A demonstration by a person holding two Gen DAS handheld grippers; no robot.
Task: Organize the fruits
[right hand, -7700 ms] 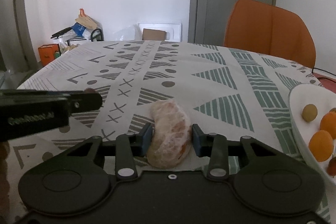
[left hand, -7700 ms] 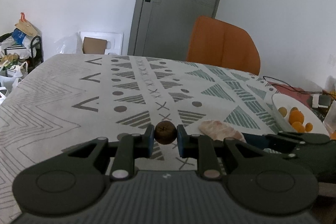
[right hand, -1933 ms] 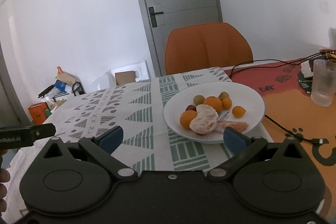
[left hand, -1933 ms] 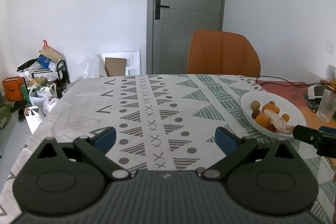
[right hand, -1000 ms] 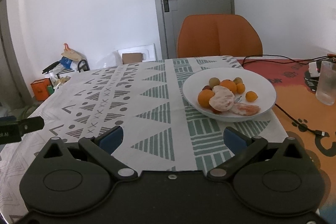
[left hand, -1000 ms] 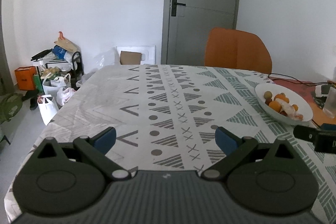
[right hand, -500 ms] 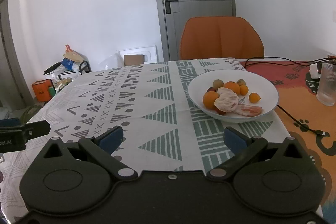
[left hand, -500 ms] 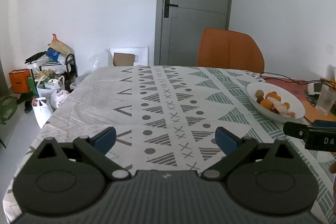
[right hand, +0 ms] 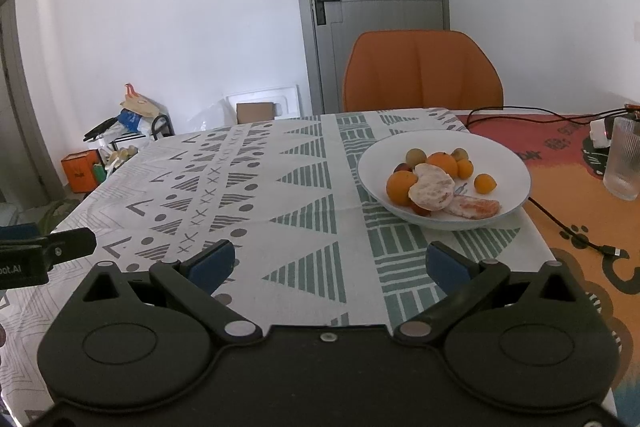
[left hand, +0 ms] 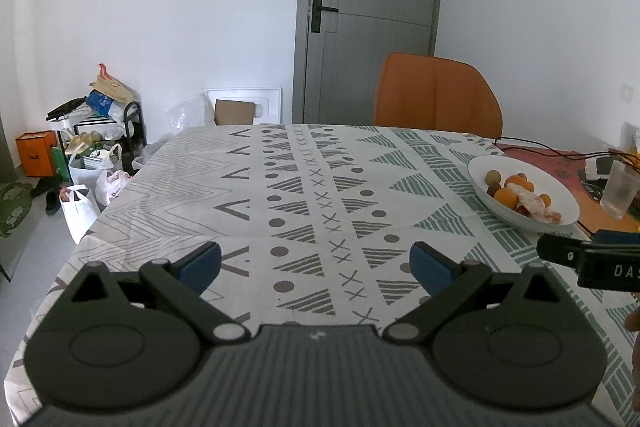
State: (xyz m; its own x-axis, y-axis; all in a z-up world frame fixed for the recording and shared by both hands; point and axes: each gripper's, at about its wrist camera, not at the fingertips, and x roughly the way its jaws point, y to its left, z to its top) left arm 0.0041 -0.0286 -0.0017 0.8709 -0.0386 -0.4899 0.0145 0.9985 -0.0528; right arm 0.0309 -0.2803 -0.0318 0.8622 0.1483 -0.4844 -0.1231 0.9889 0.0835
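White bowl (right hand: 516,163) of fruit (right hand: 434,181) sits near the tabletop's (right hand: 280,163) right edge, patterned cloth bare around it. Left gripper (left hand: 316,265) and right gripper (right hand: 328,265) hover spread wide, holding nothing.

A big table (right hand: 304,195) wears a white cloth (left hand: 280,195) with grey and green shapes. An orange mat (right hand: 580,195) covers the side at 3 o'clock. A white bowl (right hand: 516,163) of fruit sits on the cloth at 1 o'clock (right by the mat's edge). A clear glass (right hand: 622,163) stands on the mat at 2 o'clock. A black cable (right hand: 560,223) lies across the mat, near the bowl.
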